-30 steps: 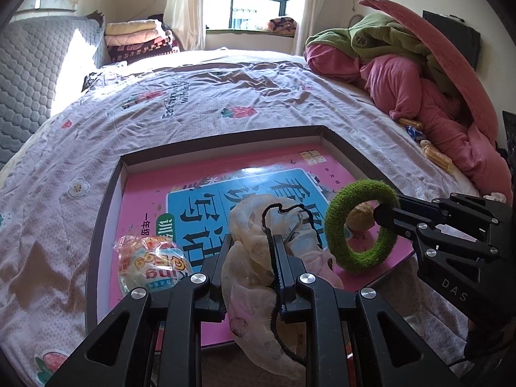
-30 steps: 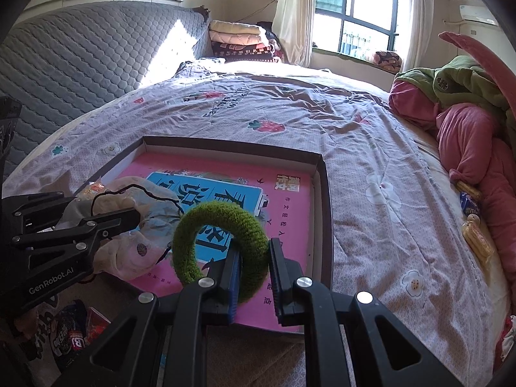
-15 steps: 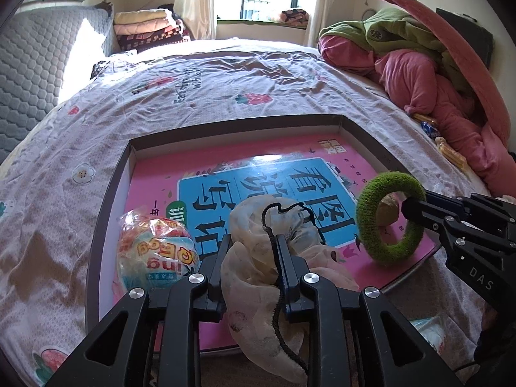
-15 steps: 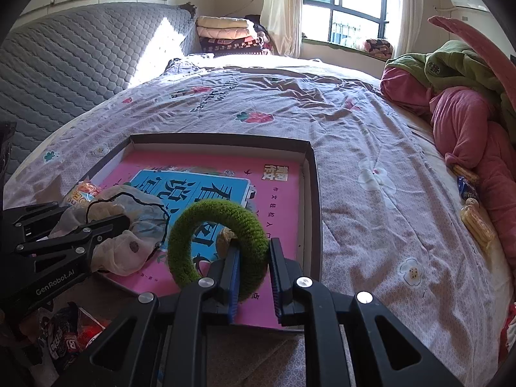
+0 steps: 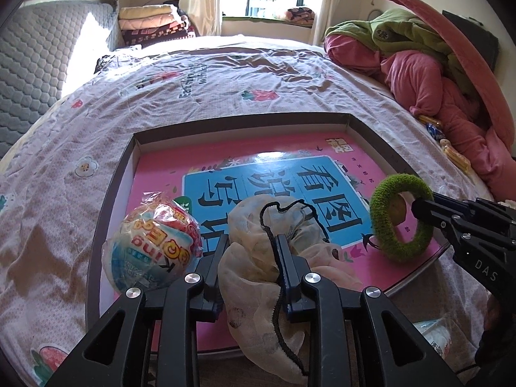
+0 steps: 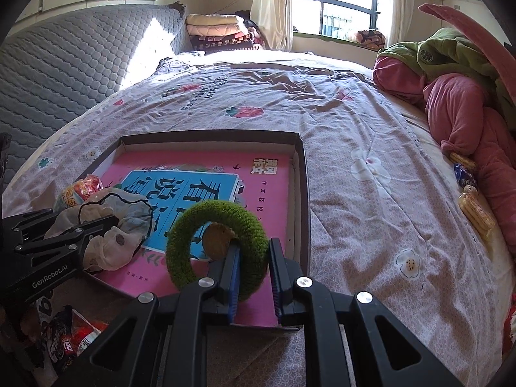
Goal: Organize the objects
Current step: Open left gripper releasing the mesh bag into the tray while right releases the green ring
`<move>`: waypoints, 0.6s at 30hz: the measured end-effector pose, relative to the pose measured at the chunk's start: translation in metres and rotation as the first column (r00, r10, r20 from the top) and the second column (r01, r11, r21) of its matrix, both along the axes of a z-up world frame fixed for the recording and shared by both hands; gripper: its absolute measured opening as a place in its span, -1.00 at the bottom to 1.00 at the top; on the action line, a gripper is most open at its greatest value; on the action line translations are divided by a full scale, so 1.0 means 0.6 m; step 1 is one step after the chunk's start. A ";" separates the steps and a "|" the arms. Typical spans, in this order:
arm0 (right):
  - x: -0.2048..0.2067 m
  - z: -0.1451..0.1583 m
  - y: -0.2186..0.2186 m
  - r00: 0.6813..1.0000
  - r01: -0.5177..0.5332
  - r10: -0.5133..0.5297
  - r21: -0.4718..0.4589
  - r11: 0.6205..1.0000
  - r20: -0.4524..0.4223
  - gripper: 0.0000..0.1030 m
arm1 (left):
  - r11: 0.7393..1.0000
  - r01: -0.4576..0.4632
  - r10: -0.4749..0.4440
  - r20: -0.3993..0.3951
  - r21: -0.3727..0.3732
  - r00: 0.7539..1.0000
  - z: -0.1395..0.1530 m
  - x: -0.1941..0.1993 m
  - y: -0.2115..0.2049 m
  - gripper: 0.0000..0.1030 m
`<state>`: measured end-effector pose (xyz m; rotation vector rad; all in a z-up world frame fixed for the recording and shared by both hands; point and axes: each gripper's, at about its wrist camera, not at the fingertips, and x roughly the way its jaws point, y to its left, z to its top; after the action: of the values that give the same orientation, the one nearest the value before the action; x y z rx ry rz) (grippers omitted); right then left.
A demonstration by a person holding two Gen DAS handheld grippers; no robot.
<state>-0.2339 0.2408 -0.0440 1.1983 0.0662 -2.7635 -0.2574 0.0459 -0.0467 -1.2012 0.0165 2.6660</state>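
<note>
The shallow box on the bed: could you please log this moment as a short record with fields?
container: shallow box, lined with a pink and blue sheet, on the bed
left gripper: jaws shut on the sheer cloth bag
right gripper: jaws shut on the green fuzzy ring
loose in box: wrapped ball, near left corner

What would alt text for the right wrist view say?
The right gripper pinches a fuzzy green ring above a shallow tray lined with a pink book on a bed. At left, the left gripper clamps a sheer cloth.
</note>
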 end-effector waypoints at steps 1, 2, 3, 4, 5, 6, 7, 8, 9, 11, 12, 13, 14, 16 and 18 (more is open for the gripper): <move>-0.001 0.000 0.001 1.000 0.002 -0.002 -0.002 1.000 0.001 -0.66 | 1.000 -0.001 0.001 0.001 0.001 1.000 0.000 0.000 0.000 -0.47; -0.001 0.000 0.002 1.000 0.002 -0.002 -0.004 1.000 0.004 -0.66 | 1.000 -0.003 0.003 0.003 0.002 1.000 0.000 -0.001 -0.001 -0.46; -0.002 -0.001 0.003 1.000 0.007 -0.007 -0.004 1.000 0.006 -0.66 | 1.000 -0.002 0.002 0.005 0.003 1.000 -0.001 -0.001 -0.001 -0.46; -0.002 -0.001 0.004 1.000 0.010 -0.010 -0.004 1.000 0.008 -0.66 | 1.000 -0.002 0.002 0.007 0.005 1.000 -0.001 -0.001 -0.002 -0.46; -0.003 -0.002 0.005 1.000 0.011 -0.011 -0.007 1.000 0.012 -0.66 | 1.000 -0.005 0.005 0.008 0.007 1.000 -0.001 -0.001 -0.002 -0.46; -0.004 -0.002 0.007 1.000 0.016 -0.016 -0.010 1.000 0.013 -0.66 | 1.000 -0.004 0.004 0.008 0.008 1.000 0.000 -0.002 -0.002 -0.45; -0.004 -0.002 0.009 1.000 0.021 -0.021 -0.010 1.000 0.014 -0.66 | 1.000 -0.003 0.003 0.008 0.007 1.000 0.000 -0.001 -0.001 -0.45; -0.003 -0.002 0.010 1.000 0.023 -0.023 -0.009 1.000 0.015 -0.66 | 1.000 -0.006 0.006 0.007 0.006 1.000 0.000 -0.001 -0.002 -0.45; -0.003 -0.002 0.012 1.000 0.027 -0.027 -0.010 1.000 0.015 -0.66 | 1.000 -0.007 0.007 0.009 0.008 1.000 -0.001 -0.001 -0.002 -0.44; -0.004 -0.002 0.014 0.999 0.032 -0.032 -0.011 0.999 0.016 -0.66 | 1.000 -0.003 0.003 0.010 0.007 1.000 -0.001 -0.002 -0.001 -0.44; -0.004 -0.002 0.014 0.999 0.033 -0.033 -0.012 0.999 0.017 -0.66 | 1.000 -0.005 0.005 0.010 0.006 1.000 0.000 -0.003 -0.001 -0.43; -0.004 -0.002 0.013 0.999 0.036 -0.036 -0.012 0.999 0.017 -0.66 | 1.000 0.000 0.000 0.013 0.010 1.000 0.000 -0.003 -0.001 -0.42; -0.004 -0.002 0.013 0.999 0.035 -0.035 -0.012 0.999 0.019 -0.66 | 1.000 0.000 0.000 0.014 0.012 1.000 0.000 -0.003 -0.001 -0.42; -0.003 -0.002 0.012 0.999 0.035 -0.035 -0.011 0.999 0.019 -0.66 | 1.000 0.000 -0.001 0.013 0.019 1.000 0.001 -0.002 -0.003 -0.40; -0.004 -0.002 0.012 0.999 0.032 -0.032 -0.018 0.999 0.024 -0.66 | 1.000 0.003 -0.004 0.012 0.022 1.000 0.002 -0.001 -0.003 -0.39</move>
<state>-0.2361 0.2480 -0.0449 1.2378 0.0199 -2.7708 -0.2578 0.0442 -0.0452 -1.2089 -0.0127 2.6489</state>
